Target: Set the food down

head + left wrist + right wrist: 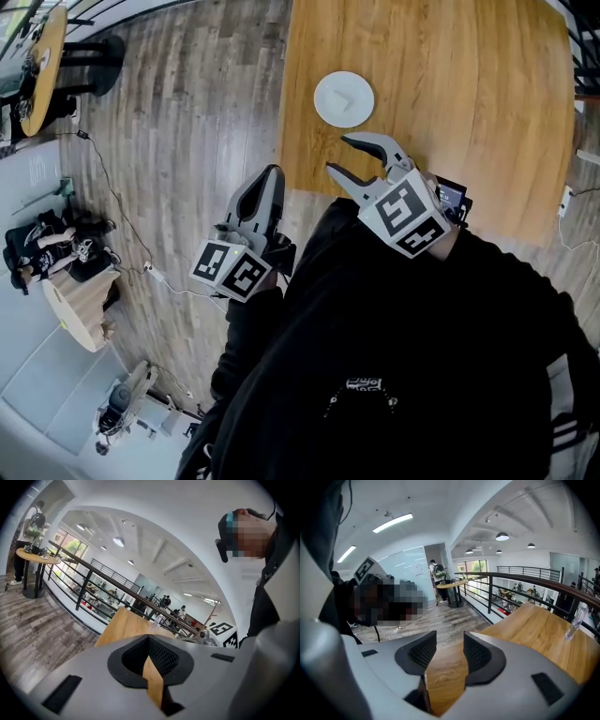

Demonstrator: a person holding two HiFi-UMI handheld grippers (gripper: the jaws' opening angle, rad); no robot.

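Right tongs parted, empty — wooden table beneath.

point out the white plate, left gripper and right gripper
white plate [344,98], head view, its centre
left gripper [273,172], head view, shut jaw tips
right gripper [337,153], head view, gap between open tips

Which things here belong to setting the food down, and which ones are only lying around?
For the job:
- white plate
- wooden table
- right tool, open and empty
- left tool, shut, nothing in it
- no food shows

Only lying about:
- clear bottle
- round side table
- low wooden table
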